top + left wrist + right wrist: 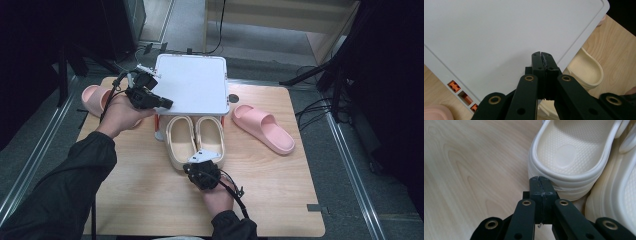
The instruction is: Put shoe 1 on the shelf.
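A white shelf [192,82] on orange legs stands at the table's back. A pair of cream slippers [182,140] lies side by side, toes under its front edge. My left gripper [168,103] is shut with nothing in it, and its tips [541,53] hover over the shelf's white top [499,32] near the front left corner. My right gripper [202,164] is shut and empty at the heels of the cream pair. In the right gripper view its tips [539,179] touch the heel rim of one cream slipper [571,152], with the other cream slipper [619,187] beside it.
One pink slipper [262,127] lies right of the shelf, and another pink slipper [95,97] lies at the table's left edge behind my left hand. The wooden table [150,200] has bare room in front. Dark stands and cables surround the table.
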Available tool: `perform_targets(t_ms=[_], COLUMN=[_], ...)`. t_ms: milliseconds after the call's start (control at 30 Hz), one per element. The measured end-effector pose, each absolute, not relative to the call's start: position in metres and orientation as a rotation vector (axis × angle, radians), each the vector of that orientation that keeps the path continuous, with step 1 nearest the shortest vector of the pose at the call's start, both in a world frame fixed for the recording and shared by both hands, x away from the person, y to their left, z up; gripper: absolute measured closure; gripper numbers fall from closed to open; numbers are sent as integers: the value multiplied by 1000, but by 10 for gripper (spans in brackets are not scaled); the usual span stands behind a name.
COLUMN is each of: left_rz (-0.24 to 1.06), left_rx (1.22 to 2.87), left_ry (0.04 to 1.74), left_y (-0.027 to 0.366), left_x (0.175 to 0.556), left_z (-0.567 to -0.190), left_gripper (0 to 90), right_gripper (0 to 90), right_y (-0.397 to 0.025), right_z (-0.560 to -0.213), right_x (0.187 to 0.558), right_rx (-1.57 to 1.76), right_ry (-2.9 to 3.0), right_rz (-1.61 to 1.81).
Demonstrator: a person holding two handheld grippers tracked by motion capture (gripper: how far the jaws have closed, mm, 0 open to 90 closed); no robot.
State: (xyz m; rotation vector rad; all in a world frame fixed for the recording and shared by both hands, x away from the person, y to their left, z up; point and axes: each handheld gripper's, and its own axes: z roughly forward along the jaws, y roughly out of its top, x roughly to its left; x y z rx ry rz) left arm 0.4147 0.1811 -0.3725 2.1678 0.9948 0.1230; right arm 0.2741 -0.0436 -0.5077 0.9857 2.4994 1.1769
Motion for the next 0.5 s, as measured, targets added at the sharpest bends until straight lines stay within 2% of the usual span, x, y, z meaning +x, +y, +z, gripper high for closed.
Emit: perform_targets(t_ms=[500], left_rz=[116], left_rx=[2163], left_ry=[1008], left_y=[181], left_x=[415], left_z=[-372], left_gripper=[897], right_gripper=[900], right_y=[-29], right_z=[-508], right_x=[304], right_rx=[1034], right_ry=[2489], right_rz=[1191])
